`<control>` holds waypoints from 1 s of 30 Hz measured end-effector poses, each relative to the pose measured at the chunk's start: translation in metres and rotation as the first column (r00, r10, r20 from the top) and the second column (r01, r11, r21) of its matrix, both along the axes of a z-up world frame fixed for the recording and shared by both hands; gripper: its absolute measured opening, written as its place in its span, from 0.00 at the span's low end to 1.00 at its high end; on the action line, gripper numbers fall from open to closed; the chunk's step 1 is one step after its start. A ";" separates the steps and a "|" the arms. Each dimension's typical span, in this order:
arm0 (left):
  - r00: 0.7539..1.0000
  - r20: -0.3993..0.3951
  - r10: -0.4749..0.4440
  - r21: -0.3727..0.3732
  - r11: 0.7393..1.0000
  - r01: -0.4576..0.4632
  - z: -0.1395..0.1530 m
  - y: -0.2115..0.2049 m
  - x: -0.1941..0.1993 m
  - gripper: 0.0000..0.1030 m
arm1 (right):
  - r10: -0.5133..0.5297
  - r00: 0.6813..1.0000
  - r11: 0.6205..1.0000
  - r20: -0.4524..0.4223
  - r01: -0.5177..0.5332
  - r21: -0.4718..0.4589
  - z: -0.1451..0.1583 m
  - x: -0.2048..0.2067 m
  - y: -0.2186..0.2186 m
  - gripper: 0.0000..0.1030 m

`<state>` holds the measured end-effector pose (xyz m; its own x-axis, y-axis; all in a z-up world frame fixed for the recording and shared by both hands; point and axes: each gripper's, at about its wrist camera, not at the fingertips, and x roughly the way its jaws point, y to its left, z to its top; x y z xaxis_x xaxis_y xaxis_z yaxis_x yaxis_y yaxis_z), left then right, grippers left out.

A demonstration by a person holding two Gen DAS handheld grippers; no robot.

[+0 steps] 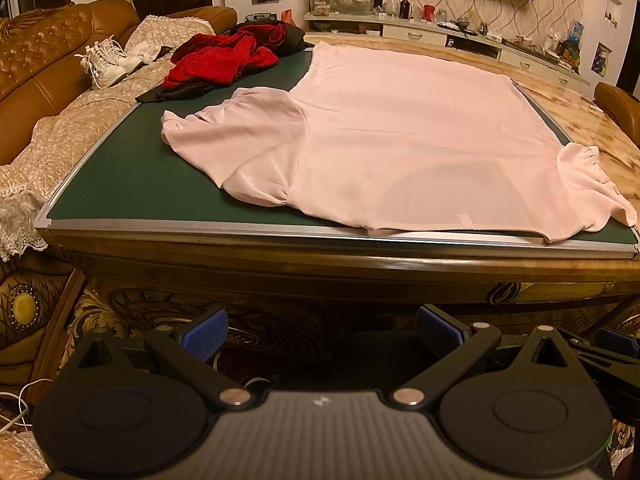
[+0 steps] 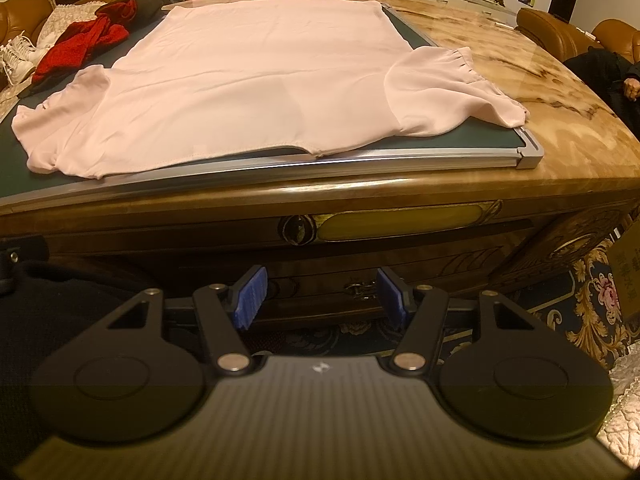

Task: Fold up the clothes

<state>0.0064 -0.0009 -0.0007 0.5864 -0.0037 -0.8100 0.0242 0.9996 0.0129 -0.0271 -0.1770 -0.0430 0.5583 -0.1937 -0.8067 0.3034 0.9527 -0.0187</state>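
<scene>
The pink blouse lies spread flat on the green board, ahead of and above both grippers; its length runs away from them, neckline nearest; the left gripper and right gripper gape wide, empty, about equally near.

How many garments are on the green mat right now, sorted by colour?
Pink: 1, the pink blouse spread flat, its right sleeve hanging past the green mat onto the marble tabletop.
Red: 1, the red garment crumpled at the far left corner.
Black: 1, the black garment bunched with the red one.
Total: 3
</scene>
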 end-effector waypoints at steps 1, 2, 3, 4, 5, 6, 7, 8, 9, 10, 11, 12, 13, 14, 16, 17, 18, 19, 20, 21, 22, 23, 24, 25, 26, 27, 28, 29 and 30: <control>1.000 -0.001 0.000 0.001 1.000 0.000 0.000 0.000 0.000 1.00 | 0.001 1.000 1.000 -0.001 -0.001 0.000 0.000 0.000 0.000 0.66; 1.000 -0.003 0.000 0.002 1.000 0.000 0.000 0.000 0.001 1.00 | 0.002 1.000 1.000 -0.002 -0.002 0.001 0.000 0.001 0.000 0.66; 1.000 -0.004 -0.001 0.004 1.000 0.001 0.000 -0.001 0.001 1.00 | 0.003 1.000 1.000 -0.002 -0.003 0.001 0.000 0.001 0.000 0.66; 1.000 -0.005 -0.001 0.005 1.000 0.001 0.000 -0.001 0.002 1.00 | 0.004 1.000 1.000 -0.003 -0.004 0.000 0.000 0.001 0.000 0.66; 1.000 -0.006 -0.002 0.006 1.000 0.002 0.000 -0.001 0.002 1.00 | 0.006 1.000 1.000 -0.004 -0.006 -0.001 -0.001 0.001 0.000 0.66; 1.000 -0.009 -0.002 0.006 1.000 0.002 0.000 -0.001 0.003 1.00 | 0.007 1.000 1.000 -0.005 -0.007 -0.001 -0.001 0.002 0.000 0.66; 1.000 -0.013 -0.003 0.006 1.000 0.003 0.001 -0.001 0.004 1.00 | 0.010 1.000 1.000 -0.007 -0.010 -0.001 -0.001 0.002 0.000 0.66; 1.000 -0.016 -0.003 0.006 1.000 0.003 0.001 -0.001 0.004 1.00 | 0.012 1.000 1.000 -0.008 -0.012 -0.001 -0.001 0.003 0.001 0.66; 1.000 -0.019 -0.003 0.006 1.000 0.003 0.001 -0.002 0.005 1.00 | 0.014 1.000 1.000 -0.010 -0.014 0.000 -0.001 0.004 0.001 0.66; 1.000 -0.023 -0.003 0.006 1.000 0.003 0.001 -0.002 0.006 1.00 | 0.017 1.000 1.000 -0.012 -0.017 0.001 -0.001 0.005 0.001 0.66; 1.000 -0.027 -0.004 0.005 1.000 0.004 0.001 -0.002 0.007 1.00 | 0.021 1.000 1.000 -0.013 -0.021 0.002 -0.001 0.005 0.001 0.66; 0.999 -0.033 -0.007 0.002 1.000 0.007 0.001 -0.002 0.009 1.00 | 0.027 1.000 1.000 -0.014 -0.027 0.004 -0.001 0.007 0.001 0.66; 0.999 -0.040 -0.011 0.000 1.000 0.011 0.001 -0.002 0.011 1.00 | 0.036 0.999 0.999 -0.016 -0.035 0.008 0.000 0.010 0.001 0.66; 0.999 -0.047 -0.015 -0.005 1.000 0.015 0.001 -0.001 0.013 1.00 | 0.044 0.999 0.999 -0.017 -0.044 0.011 0.000 0.013 0.001 0.66; 0.998 -0.065 -0.023 -0.015 1.000 0.022 0.000 -0.001 0.019 1.00 | 0.061 0.998 0.998 -0.019 -0.061 0.018 0.001 0.018 0.001 0.66; 0.997 -0.070 -0.022 -0.021 1.000 0.021 -0.001 0.000 0.021 1.00 | 0.070 0.997 0.997 -0.020 -0.070 0.022 0.002 0.021 0.001 0.66; 0.997 -0.075 -0.021 -0.029 0.999 0.019 -0.001 0.001 0.024 1.00 | 0.079 0.997 0.997 -0.021 -0.078 0.025 0.002 0.024 0.002 0.66; 0.997 -0.080 -0.023 -0.034 0.999 0.021 -0.001 0.002 0.028 1.00 | 0.087 0.996 0.996 -0.022 -0.087 0.028 0.003 0.027 0.002 0.66; 0.996 -0.085 -0.026 -0.039 0.999 0.023 -0.001 0.003 0.031 1.00 | 0.096 0.995 0.995 -0.023 -0.095 0.032 0.003 0.029 0.002 0.66; 0.996 -0.089 -0.028 -0.040 0.999 0.025 -0.001 0.003 0.035 1.00 | 0.105 0.994 0.994 -0.024 -0.104 0.035 0.003 0.032 0.002 0.66; 0.996 -0.090 -0.028 -0.040 0.999 0.025 -0.001 0.004 0.039 1.00 | 0.113 0.993 0.993 -0.025 -0.112 0.039 0.004 0.035 0.002 0.66; 0.996 -0.089 -0.026 -0.042 0.999 0.022 0.000 0.006 0.042 1.00 | 0.122 0.992 0.992 -0.026 -0.121 0.042 0.004 0.038 0.002 0.66; 0.996 -0.089 -0.023 -0.046 0.999 0.019 0.000 0.007 0.046 1.00 | 0.131 0.991 0.991 -0.027 -0.129 0.046 0.005 0.041 0.003 0.66; 0.996 -0.088 -0.021 -0.050 0.999 0.016 0.000 0.009 0.050 1.00 | 0.139 0.990 0.989 -0.027 -0.138 0.049 0.005 0.043 0.003 0.66; 0.996 -0.088 -0.018 -0.054 0.998 0.013 0.000 0.011 0.053 1.00 | 0.154 0.988 0.987 -0.026 -0.153 0.053 0.006 0.048 0.004 0.66; 0.996 -0.087 -0.012 -0.058 0.998 0.007 -0.001 0.013 0.057 1.00 | 0.174 0.984 0.983 -0.024 -0.173 0.056 0.009 0.054 0.006 0.66; 0.996 -0.087 -0.006 -0.064 0.998 0.000 -0.001 0.017 0.061 1.00 | 0.195 0.981 0.979 -0.021 -0.193 0.059 0.011 0.060 0.008 0.66; 0.996 -0.089 0.001 -0.068 0.998 -0.007 -0.002 0.020 0.065 1.00 | 0.218 0.976 0.974 -0.018 -0.216 0.061 0.013 0.068 0.011 0.66; 0.996 -0.090 0.007 -0.069 0.998 -0.013 -0.002 0.023 0.069 1.00 | 0.243 0.970 0.968 -0.014 -0.242 0.062 0.016 0.076 0.014 0.66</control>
